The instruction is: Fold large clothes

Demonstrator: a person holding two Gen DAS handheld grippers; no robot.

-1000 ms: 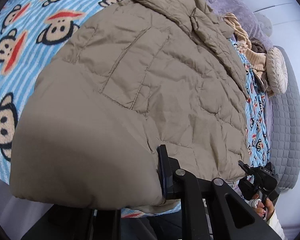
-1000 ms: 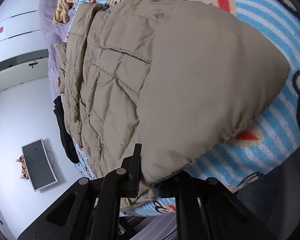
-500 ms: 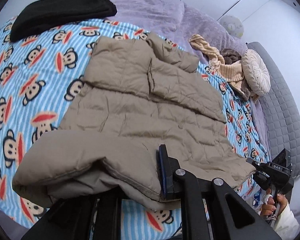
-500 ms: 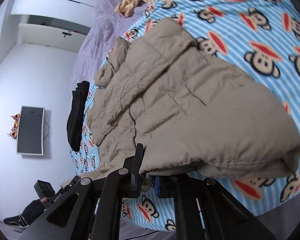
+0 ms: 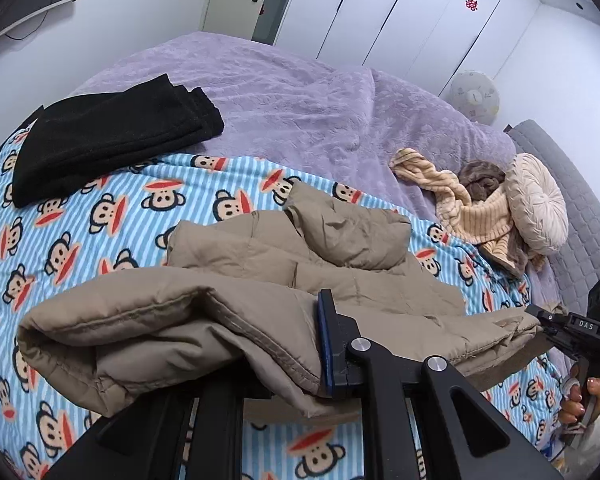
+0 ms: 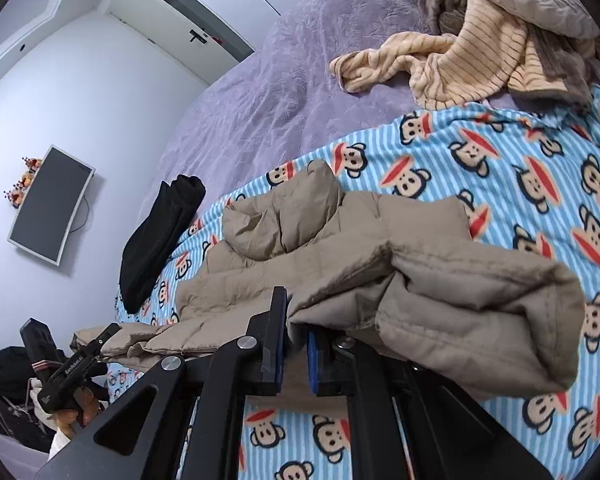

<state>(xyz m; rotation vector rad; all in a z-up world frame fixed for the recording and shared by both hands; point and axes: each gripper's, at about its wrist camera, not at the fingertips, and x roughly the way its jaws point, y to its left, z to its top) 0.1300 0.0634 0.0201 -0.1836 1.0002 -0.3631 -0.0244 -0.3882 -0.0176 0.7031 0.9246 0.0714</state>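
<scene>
A tan puffer jacket [image 5: 352, 248] lies on the monkey-print blanket [image 5: 80, 232], its collar end resting farthest from me. Its near edge is bunched and held up off the bed. My left gripper [image 5: 288, 364] is shut on the jacket's left part; one blue-padded finger [image 5: 325, 344] shows, the other is hidden under fabric. My right gripper [image 6: 294, 346] is shut on the jacket [image 6: 420, 280] at the opposite end. Each gripper appears in the other's view: the right gripper [image 5: 572, 326] and the left gripper [image 6: 80, 364], each in a person's hand.
A folded black garment [image 5: 112, 132] lies at the blanket's far left. A striped beige garment [image 5: 472, 204] and a round cushion [image 5: 540, 200] sit at the far right on the purple bedspread [image 5: 300, 100]. A grey padded headboard [image 5: 580, 208] borders the right side.
Both grippers have lifted the jacket's near edge and tilted up. The jacket no longer fills the views; its raised edge now hangs doubled over above the blanket, toward the collar.
</scene>
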